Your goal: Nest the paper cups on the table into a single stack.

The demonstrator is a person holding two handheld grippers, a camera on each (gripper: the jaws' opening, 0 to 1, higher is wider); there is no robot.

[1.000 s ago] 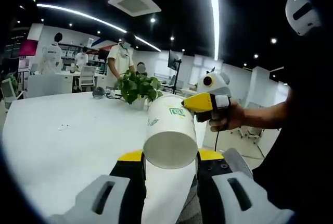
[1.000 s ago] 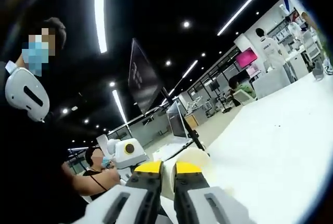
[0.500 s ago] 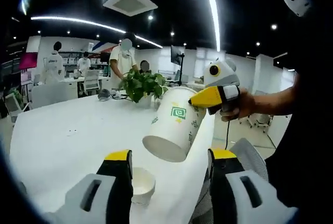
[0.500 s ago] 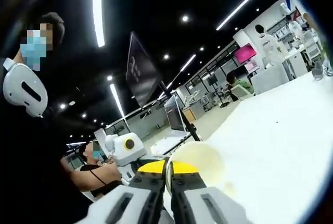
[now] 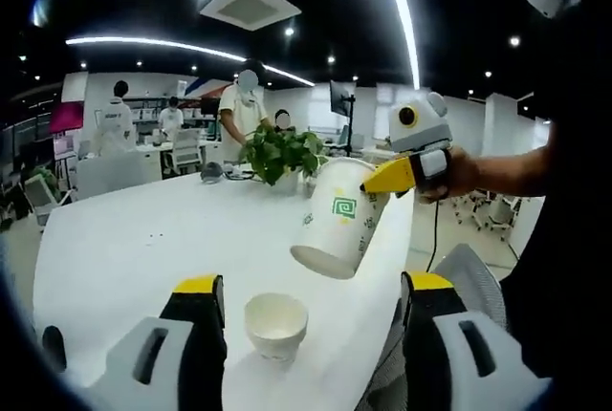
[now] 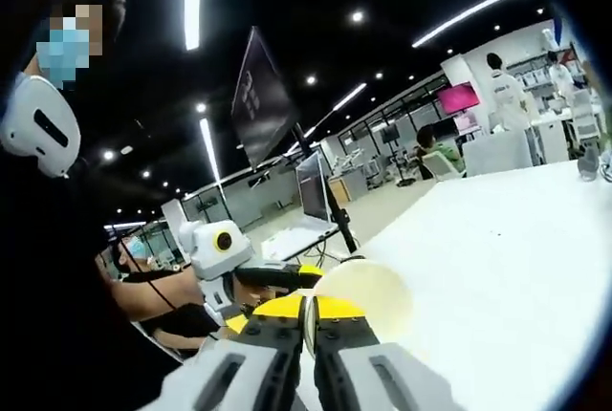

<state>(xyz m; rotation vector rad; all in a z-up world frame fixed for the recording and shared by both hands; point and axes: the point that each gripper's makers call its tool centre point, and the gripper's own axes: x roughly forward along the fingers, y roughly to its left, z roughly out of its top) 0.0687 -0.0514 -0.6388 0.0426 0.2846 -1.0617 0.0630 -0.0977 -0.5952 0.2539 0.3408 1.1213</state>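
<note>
A white paper cup [image 5: 275,326] stands upright, mouth up, on the white table [image 5: 134,239], between the wide-apart jaws of my open left gripper [image 5: 314,285]. Above it and a little to the right hangs a second paper cup [image 5: 339,220] with a green logo, tilted with its bottom toward me. My right gripper [image 5: 387,179] reaches in from the right and pinches that cup's rim. In the right gripper view my right gripper [image 6: 308,306] is shut on the cup's rim [image 6: 368,298], and the left gripper [image 6: 277,275] shows at the left.
A potted green plant [image 5: 282,153] stands at the far side of the table with small items beside it. The table's edge runs down the right, with a grey chair [image 5: 469,272] beyond. Several people stand at desks in the background.
My left gripper has opened and let go of the white cup, which now stands on the table. The logo cup, held in the right gripper, has risen up and to the right.
</note>
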